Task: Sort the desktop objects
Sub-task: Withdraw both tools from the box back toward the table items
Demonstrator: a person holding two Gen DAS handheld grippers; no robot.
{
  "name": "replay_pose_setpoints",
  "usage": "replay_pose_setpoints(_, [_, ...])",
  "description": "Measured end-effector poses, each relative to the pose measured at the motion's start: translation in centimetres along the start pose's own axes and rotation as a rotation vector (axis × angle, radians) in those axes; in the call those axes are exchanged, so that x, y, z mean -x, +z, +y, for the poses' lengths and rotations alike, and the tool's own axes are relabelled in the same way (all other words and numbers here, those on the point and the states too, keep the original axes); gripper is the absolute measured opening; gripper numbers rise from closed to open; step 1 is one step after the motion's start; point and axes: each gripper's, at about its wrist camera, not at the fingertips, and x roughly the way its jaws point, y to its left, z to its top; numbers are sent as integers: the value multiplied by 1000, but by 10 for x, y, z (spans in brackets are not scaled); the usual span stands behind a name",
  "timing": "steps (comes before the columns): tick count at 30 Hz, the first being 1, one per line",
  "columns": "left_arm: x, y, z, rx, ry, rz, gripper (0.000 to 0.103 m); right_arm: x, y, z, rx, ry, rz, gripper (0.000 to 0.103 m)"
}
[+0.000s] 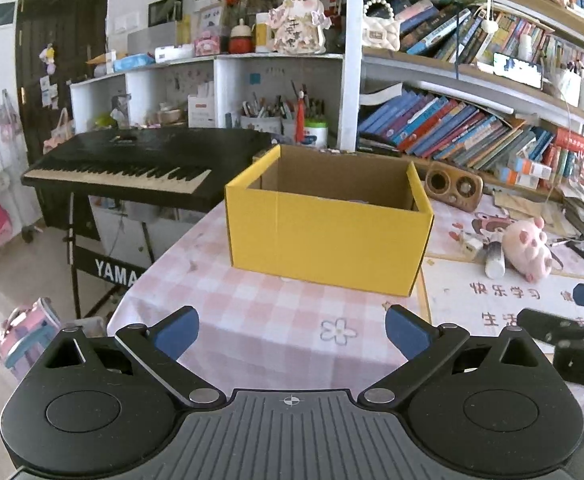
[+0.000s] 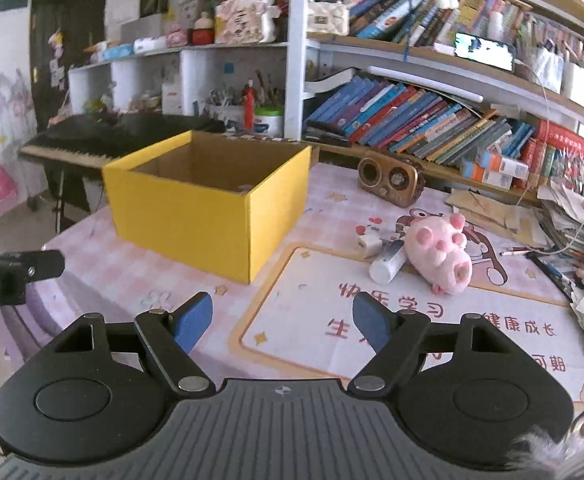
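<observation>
On a table covered with a pink checked cloth, an open yellow cardboard box is standing toward the left, its brown inside mostly in shadow, so what it holds cannot be told. To the right of the box, on a printed mat with an orange border, three small things are lying close together: a pink plush toy on its side, a white tube touching the toy's left edge, and a small white charger plug just beside the tube's far end. Behind them, near the back of the table, a brown wooden radio is sitting upright. The left gripper is hovering over the bare checked cloth in front of the box, its blue-padded fingers standing wide apart and holding nothing. The right gripper is hovering over the near edge of the mat, well short of the toy, its fingers also spread apart with nothing between them. Crowded bookshelves are filling the wall behind the table, and a black keyboard piano is standing off the table's left side.
</observation>
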Motion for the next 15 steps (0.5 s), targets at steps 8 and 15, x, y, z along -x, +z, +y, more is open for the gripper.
replay_pose_setpoints(8, [-4, -11, 0, 9, -31, 68, 101, 4, -17, 11, 24, 12, 76, 78])
replay_pose_setpoints(15, [-12, -16, -12, -14, -89, 122, 101, 0, -23, 1, -14, -13, 149, 80])
